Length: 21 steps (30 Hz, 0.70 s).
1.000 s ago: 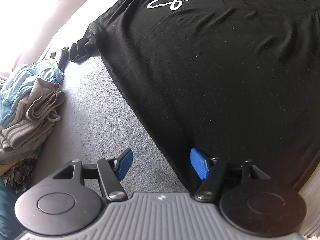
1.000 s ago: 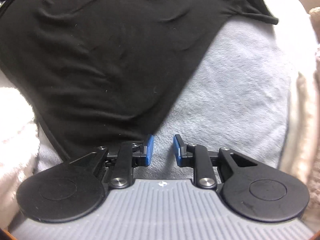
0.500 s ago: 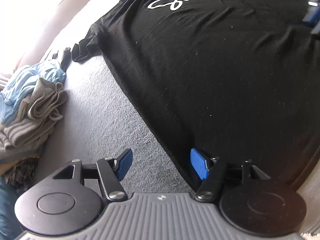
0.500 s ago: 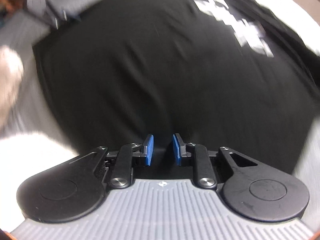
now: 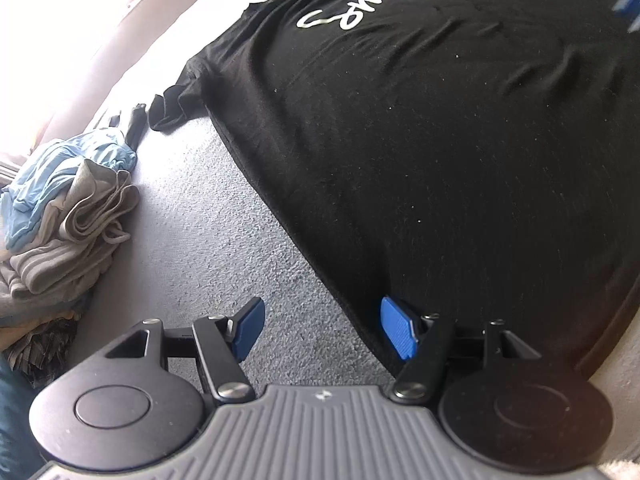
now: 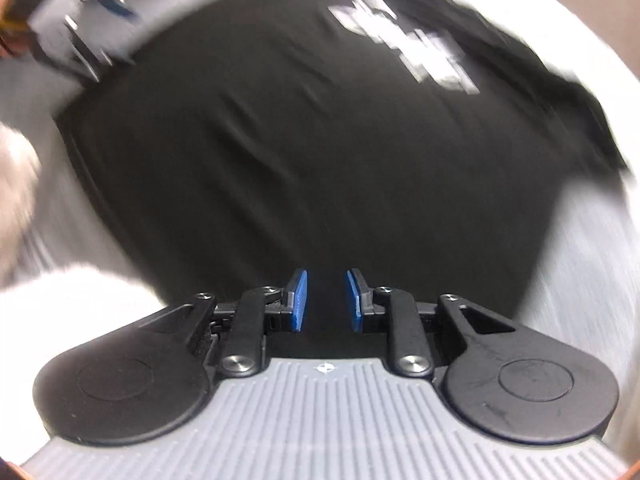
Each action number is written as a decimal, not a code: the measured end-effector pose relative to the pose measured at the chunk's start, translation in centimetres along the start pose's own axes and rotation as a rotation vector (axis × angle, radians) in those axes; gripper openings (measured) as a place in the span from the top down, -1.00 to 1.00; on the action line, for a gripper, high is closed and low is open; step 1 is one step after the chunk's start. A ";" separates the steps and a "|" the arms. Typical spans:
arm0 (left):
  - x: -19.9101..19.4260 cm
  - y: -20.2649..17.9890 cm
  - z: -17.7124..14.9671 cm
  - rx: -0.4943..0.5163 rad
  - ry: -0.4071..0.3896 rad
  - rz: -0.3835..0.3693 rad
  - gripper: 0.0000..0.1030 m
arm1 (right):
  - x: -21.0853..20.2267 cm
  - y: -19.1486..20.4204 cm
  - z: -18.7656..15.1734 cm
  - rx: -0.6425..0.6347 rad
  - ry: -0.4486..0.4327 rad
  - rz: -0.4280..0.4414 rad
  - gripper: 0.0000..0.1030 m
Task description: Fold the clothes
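Observation:
A black T-shirt [image 5: 420, 152] with white "Smile" lettering lies spread flat on a grey carpet-like surface [image 5: 208, 248]. My left gripper [image 5: 324, 330] hovers open over the shirt's near left hem corner; its right pad [image 5: 398, 332] is over the cloth edge and its left pad [image 5: 252, 328] over bare grey. In the blurred right wrist view the same T-shirt [image 6: 320, 152] fills the frame. My right gripper [image 6: 326, 300] is above the shirt's near edge, its pads a narrow gap apart with nothing pinched. The left gripper [image 6: 72, 28] shows blurred at the top left.
A pile of blue and grey clothes [image 5: 68, 216] sits left of the shirt. A small dark garment [image 5: 134, 124] lies beyond it. A fluffy white cover [image 6: 64, 304] borders the grey surface at the right gripper's left. Bare grey surface [image 6: 592, 248] runs along the shirt's right side.
My right gripper swung from the bare grey beside the shirt's edge to above the shirt, now facing the lettering. The left gripper has hardly moved. Both gaps are unchanged.

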<state>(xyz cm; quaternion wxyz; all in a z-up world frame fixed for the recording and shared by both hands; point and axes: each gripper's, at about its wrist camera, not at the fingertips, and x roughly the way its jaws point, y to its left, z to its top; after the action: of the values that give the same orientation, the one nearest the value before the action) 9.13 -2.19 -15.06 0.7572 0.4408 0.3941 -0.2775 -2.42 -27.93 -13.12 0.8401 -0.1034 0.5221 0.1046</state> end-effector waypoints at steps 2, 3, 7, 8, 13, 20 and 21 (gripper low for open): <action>-0.1 -0.2 -0.6 0.003 -0.033 0.009 -0.28 | 1.3 0.7 0.3 -0.028 -0.043 0.009 0.63; -0.1 -0.3 -0.9 0.004 -0.050 0.015 -0.28 | 1.6 0.6 -0.5 -0.005 -0.033 -0.001 0.63; -0.5 -1.0 -1.9 0.006 -0.113 0.049 -0.28 | -0.1 0.5 -5.9 0.096 0.009 -0.076 0.63; -0.6 -1.1 -2.1 0.009 -0.126 0.061 -0.28 | -1.2 0.3 -8.1 0.134 0.033 -0.101 0.63; -1.3 -2.8 -2.7 0.082 -0.174 0.148 -0.28 | -5.7 0.0 -15.7 0.338 0.122 -0.215 0.63; -3.9 -2.3 -2.7 0.060 -0.148 0.209 -0.27 | -9.2 0.4 -14.8 0.441 -0.096 -0.250 0.62; -4.4 -2.0 -2.5 0.041 -0.146 0.215 -0.27 | -8.7 0.5 -13.9 0.421 -0.126 -0.240 0.62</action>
<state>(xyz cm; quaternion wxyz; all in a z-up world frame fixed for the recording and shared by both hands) 4.33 -0.54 -13.02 0.8000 0.4745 0.2829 -0.2342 -18.26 -32.00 -11.33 0.8804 0.0195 0.4629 -0.1008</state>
